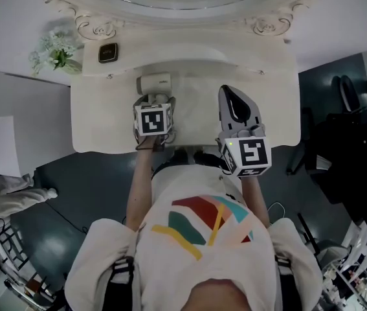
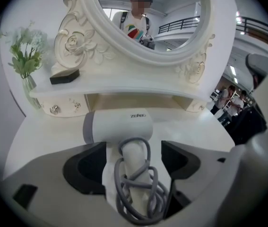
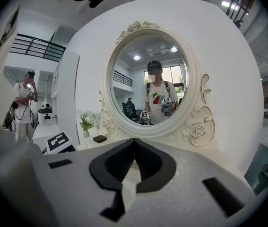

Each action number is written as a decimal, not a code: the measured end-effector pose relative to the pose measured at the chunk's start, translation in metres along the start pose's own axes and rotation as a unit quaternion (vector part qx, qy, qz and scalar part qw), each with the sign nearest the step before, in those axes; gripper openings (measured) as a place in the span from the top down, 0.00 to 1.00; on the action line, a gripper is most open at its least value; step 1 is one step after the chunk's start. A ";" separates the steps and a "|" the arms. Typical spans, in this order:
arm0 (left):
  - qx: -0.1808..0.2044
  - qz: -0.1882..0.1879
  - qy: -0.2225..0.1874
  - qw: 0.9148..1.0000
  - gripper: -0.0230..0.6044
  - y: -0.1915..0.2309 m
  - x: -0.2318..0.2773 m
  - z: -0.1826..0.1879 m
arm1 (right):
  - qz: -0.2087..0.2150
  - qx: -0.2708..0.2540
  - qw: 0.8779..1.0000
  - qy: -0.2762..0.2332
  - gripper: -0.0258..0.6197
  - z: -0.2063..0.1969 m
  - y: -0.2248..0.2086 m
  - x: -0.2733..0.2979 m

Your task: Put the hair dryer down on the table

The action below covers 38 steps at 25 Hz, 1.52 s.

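Below the mirror [image 2: 171, 27], on the table [image 2: 44, 141], the dryer [image 2: 117, 126] rests with its body crosswise and its cord-wrapped handle [image 2: 136, 174] running back toward us, straight between our left gripper's [image 2: 133, 148] fingers [image 2: 84, 167]. Those fingers stand wide apart, clear of the handle on both sides, so we judge a pull-back along the handle is what remains. Our right gripper [image 3: 133, 143], off toward the mirror's right, is pinched shut on nothing.

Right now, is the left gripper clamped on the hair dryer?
No: the left gripper has its jaws wide apart either side of the hair dryer, which lies on the table.
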<state>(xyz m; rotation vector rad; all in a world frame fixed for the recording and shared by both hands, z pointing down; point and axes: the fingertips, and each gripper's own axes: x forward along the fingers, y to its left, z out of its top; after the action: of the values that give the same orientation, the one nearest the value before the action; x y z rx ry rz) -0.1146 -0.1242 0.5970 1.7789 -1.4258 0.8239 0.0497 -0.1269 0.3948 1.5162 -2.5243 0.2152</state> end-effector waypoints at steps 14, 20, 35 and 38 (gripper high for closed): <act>0.037 -0.021 -0.195 0.980 0.48 -0.027 -0.103 0.138 | 0.013 -0.025 0.998 -0.050 0.96 0.043 0.004 0.011; 0.041 -0.005 -0.271 0.962 0.69 -0.035 -0.150 0.170 | 0.017 -0.031 0.996 -0.079 0.96 0.066 0.009 0.009; 0.059 0.028 -0.463 0.884 0.95 -0.052 -0.220 0.181 | 0.025 -0.024 0.997 -0.076 0.96 0.057 0.020 0.006; 0.058 0.023 -0.464 0.884 0.95 -0.054 -0.220 0.177 | 0.026 -0.027 0.997 -0.074 0.96 0.054 0.024 0.004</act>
<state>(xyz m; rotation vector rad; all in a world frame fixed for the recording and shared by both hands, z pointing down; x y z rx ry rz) -0.0950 -0.1466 0.3108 2.3838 -2.0225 0.0094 0.0220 -0.1313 0.3424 1.4994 -2.6608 0.0427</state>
